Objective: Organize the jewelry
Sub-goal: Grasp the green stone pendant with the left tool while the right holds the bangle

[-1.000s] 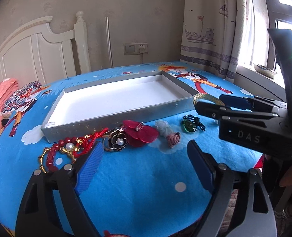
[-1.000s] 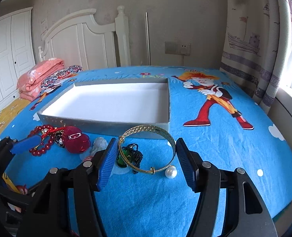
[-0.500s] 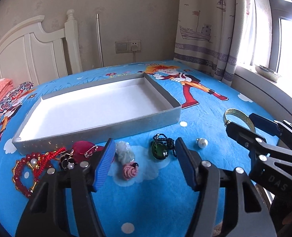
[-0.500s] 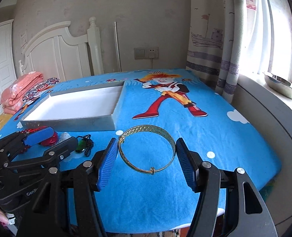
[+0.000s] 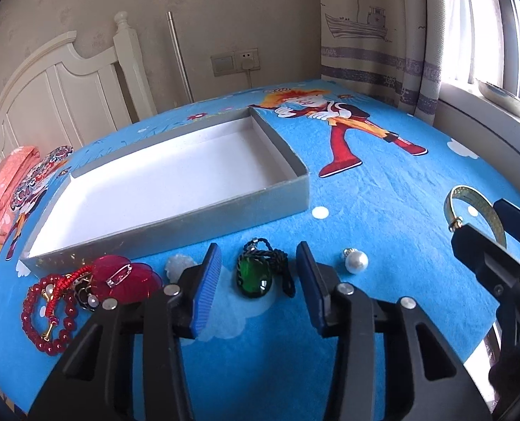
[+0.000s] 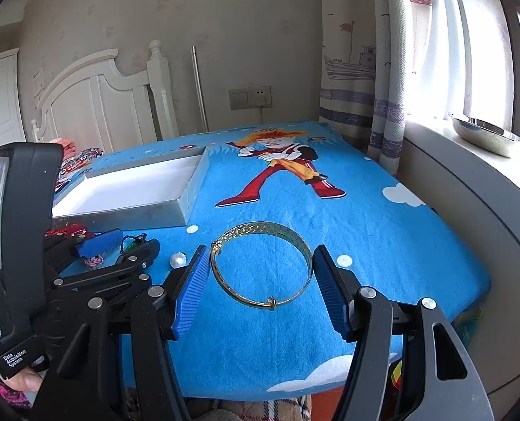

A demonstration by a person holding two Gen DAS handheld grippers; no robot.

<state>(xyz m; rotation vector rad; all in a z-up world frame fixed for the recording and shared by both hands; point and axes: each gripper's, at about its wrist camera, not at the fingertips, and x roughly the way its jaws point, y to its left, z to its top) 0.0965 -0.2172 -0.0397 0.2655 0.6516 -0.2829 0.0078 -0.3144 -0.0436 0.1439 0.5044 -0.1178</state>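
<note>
- One shallow grey tray (image 5: 175, 226) with a white floor lies on the surface, a blue cartoon-printed cloth (image 5: 382, 210); nothing lies in it.
- Seven pieces of jewelry lie outside the tray, strung along its near wall and beyond its near right corner.
- At the near left corner: one red bead bracelet (image 5: 45, 312), one black-and-gold flower brooch (image 5: 86, 293) and one red shell-shaped brooch (image 5: 126, 279), touching or overlapping.
- Further along the near wall: one pale stone charm (image 5: 178, 264), partly hidden by a finger, and one pink knotted piece (image 6: 94, 261), seen only from the right wrist.
- One green oval pendant (image 5: 254, 277) on a dark cord lies near the tray's near right corner, between the fingers of the left gripper (image 5: 258, 286). Its jaws have just been closing; the pads stand apart from the pendant, not touching it.
- One white pearl (image 5: 356, 261) lies just right of the pendant, past the tray's corner.
- One gold bangle (image 6: 261, 266) sits furthest right of the tray, between the fingers of the right gripper (image 6: 260, 294); the jaws are closed on it, a pad against each side.
</note>
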